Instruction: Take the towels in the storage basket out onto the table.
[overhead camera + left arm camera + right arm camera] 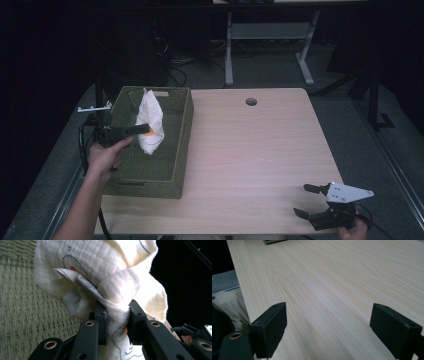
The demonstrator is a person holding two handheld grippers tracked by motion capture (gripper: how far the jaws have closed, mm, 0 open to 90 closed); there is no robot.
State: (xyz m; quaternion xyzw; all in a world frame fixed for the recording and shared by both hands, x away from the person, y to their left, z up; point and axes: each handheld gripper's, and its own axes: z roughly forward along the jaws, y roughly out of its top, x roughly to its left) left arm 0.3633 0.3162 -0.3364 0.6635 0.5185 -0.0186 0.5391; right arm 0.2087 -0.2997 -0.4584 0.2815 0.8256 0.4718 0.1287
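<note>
High view: left gripper (145, 129) fingers clamp the white cloth (150, 120) above the basket (182, 145), left of frame; placement or removal incomplete. Right gripper (306, 200) fingers apart, idle.

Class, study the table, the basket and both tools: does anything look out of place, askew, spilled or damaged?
Nothing stands out. The left tool pinches a bunched white cloth above the green woven basket, which sits square at the wooden table's left edge. The right tool hangs open over bare tabletop.

Dim room, black surroundings; soft overhead light brightens the table (260, 150). The cloth (105, 270) above the left gripper (117, 317) looks slightly overexposed. Jaws nearest each camera are blurred; the high view is grainy.
</note>
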